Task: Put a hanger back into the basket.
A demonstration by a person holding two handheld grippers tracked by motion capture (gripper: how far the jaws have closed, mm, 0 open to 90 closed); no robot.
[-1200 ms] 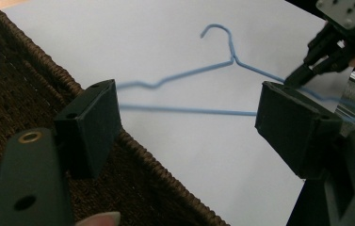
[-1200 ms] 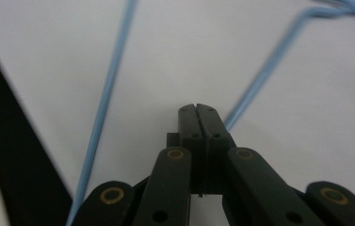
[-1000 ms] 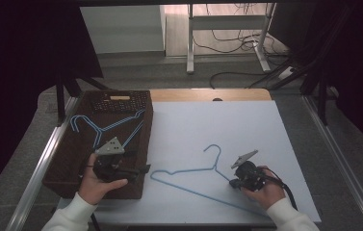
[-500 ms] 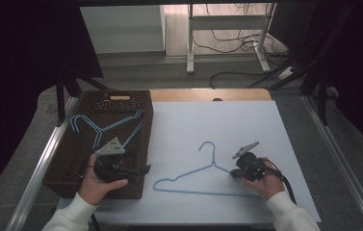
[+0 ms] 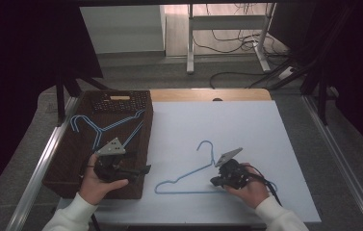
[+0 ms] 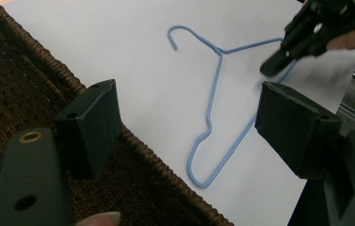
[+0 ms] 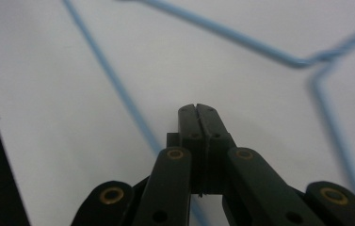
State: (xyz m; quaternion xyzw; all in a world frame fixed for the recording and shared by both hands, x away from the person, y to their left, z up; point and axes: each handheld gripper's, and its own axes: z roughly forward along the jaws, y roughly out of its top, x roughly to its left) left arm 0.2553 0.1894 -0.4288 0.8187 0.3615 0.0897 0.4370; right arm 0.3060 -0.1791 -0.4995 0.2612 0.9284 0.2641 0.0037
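- Two blue hangers show in the high view: one hanger (image 5: 188,175) lies on the table (image 5: 265,144) at 6 o'clock, another, the basket hanger (image 5: 103,126), lies in the wicker basket (image 5: 143,108) at 9 o'clock. The right hand-held gripper (image 5: 216,180) sits at the table hanger's base wire.
- The left gripper view adds that the left hand-held gripper (image 6: 187,125) is wide apart and empty over the basket rim.
- The right gripper view shows jaws pressed together, seemingly on the thin wire; such a grip could slip or let the hanger swing.
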